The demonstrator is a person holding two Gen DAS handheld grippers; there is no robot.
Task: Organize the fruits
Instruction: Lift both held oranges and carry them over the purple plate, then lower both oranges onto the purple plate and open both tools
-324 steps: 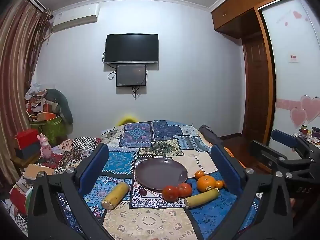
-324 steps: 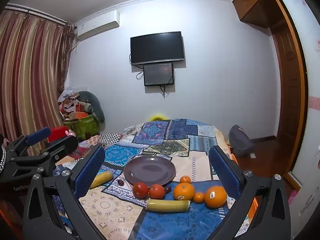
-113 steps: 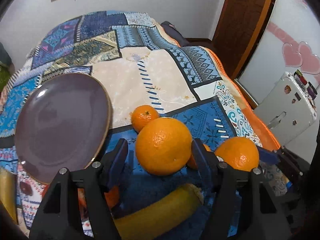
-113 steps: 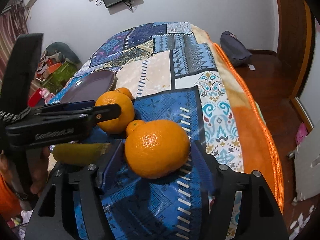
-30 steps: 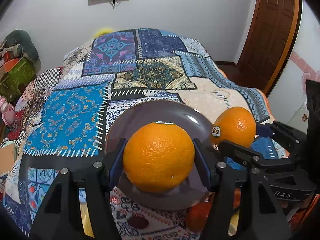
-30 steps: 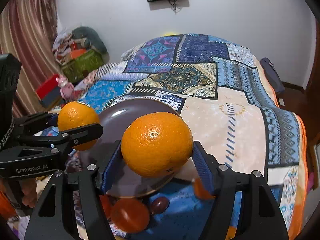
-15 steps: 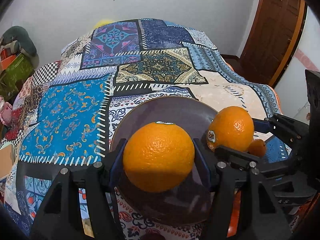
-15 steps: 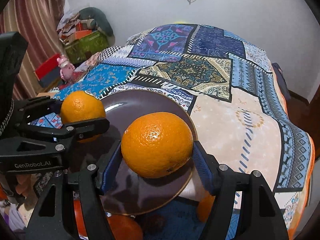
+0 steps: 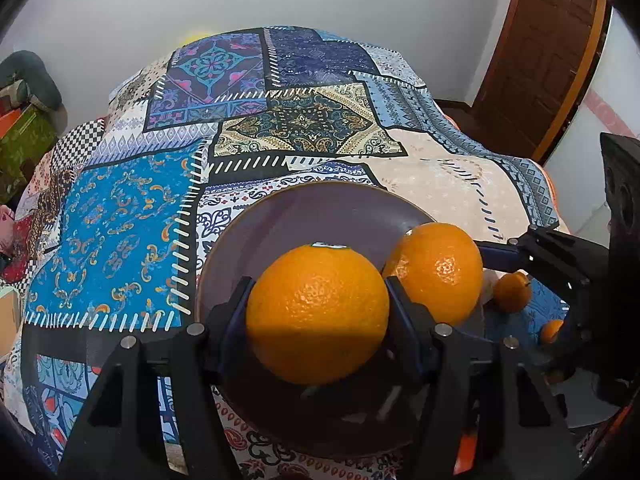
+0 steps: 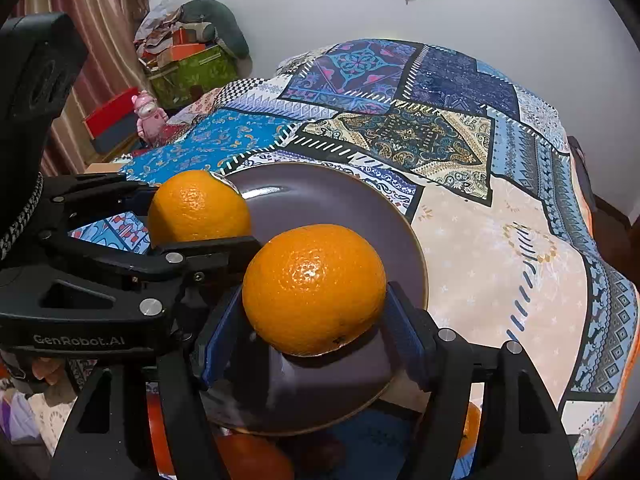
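Oranges (image 9: 317, 316) lower, between gripper (image 9: 318, 312) fingers

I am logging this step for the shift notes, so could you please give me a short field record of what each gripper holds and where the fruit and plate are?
left gripper: shut on a large round orange, over the plate
right gripper: shut on a second large round orange, over the plate
plate: round dark purple plate on the patchwork quilt
contact with plate: cannot tell for either orange
loose fruit: two small tangerines on the quilt, right of the plate
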